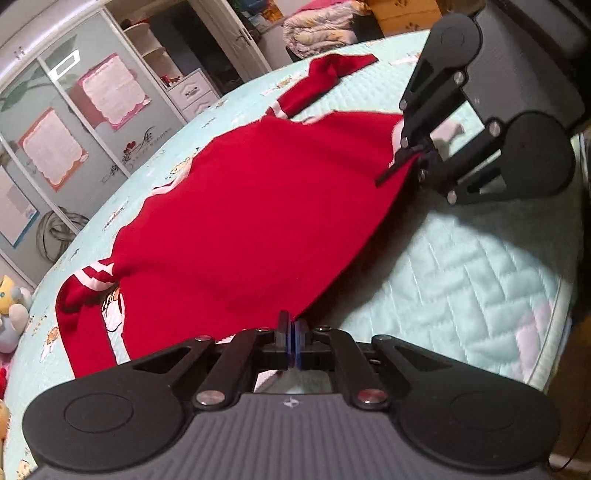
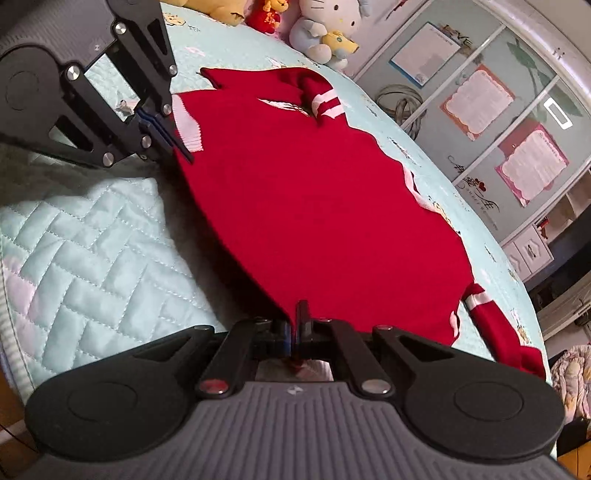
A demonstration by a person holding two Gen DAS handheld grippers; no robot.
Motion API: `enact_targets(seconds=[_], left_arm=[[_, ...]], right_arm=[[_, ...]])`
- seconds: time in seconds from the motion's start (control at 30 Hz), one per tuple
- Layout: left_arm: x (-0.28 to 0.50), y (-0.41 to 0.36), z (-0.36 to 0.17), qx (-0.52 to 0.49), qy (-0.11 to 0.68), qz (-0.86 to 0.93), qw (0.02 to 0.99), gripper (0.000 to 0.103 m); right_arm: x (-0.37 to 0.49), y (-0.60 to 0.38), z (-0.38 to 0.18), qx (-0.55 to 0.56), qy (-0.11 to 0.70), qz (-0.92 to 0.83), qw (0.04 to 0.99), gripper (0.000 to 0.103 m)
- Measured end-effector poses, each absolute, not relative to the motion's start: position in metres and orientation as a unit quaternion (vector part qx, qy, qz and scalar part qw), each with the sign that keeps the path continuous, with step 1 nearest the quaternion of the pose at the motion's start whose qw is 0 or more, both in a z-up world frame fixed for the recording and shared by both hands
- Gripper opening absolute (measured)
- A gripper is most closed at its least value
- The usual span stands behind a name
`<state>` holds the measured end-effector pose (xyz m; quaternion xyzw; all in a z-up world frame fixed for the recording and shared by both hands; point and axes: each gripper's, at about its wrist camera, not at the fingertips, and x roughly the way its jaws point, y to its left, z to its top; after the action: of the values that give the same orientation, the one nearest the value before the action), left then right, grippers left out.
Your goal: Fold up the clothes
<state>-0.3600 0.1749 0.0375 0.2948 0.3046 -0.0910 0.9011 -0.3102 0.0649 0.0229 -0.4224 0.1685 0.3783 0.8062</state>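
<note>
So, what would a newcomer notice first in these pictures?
The red sweater fills the middle of both views, spread over the pale quilted bed. The left gripper and right gripper each pinch its near edge, jaws closed. Plush toys sit at the far side.

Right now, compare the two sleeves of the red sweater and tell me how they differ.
The near sleeve lies bunched and bent on the bed, cuff end out of frame; the far sleeve stretches out straighter, its end visible. The near sleeve shows two clear white stripes; on the far sleeve the stripes are partly hidden. Both are red, lie flat, and are free of the left claw and right claw.
</note>
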Motion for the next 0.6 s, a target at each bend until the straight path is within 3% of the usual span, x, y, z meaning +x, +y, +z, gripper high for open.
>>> enact_targets(seconds=[0.07,0.13,0.17,0.2,0.43,0.53,0.57,0.6], left_arm=[[-0.363,0.177,0.037,0.303,0.295,-0.082,0.902,0.006],[-0.367,0.181,0.038,0.304,0.288,-0.072,0.905,0.008],[-0.370,0.183,0.038,0.305,0.284,-0.065,0.907,0.009],[-0.373,0.185,0.037,0.307,0.281,-0.058,0.907,0.011],[-0.373,0.202,0.035,0.319,0.282,-0.004,0.905,0.024],[-0.368,0.213,0.035,0.315,0.294,0.014,0.902,0.024],[-0.368,0.217,0.035,0.312,0.299,0.014,0.902,0.020],[-0.368,0.220,0.036,0.308,0.303,0.014,0.902,0.004]], right_arm=[[-0.311,0.061,0.022,-0.427,0.156,0.371,0.809,0.006],[-0.315,0.054,0.020,-0.431,0.142,0.358,0.816,0.026],[-0.316,0.050,0.019,-0.432,0.134,0.351,0.820,0.040],[-0.318,0.047,0.018,-0.434,0.127,0.344,0.823,0.047],[-0.317,0.033,0.017,-0.435,0.107,0.313,0.838,0.048],[-0.313,0.031,0.020,-0.433,0.104,0.307,0.841,0.048],[-0.312,0.031,0.020,-0.434,0.105,0.307,0.840,0.048],[-0.310,0.030,0.020,-0.436,0.107,0.306,0.840,0.047]])
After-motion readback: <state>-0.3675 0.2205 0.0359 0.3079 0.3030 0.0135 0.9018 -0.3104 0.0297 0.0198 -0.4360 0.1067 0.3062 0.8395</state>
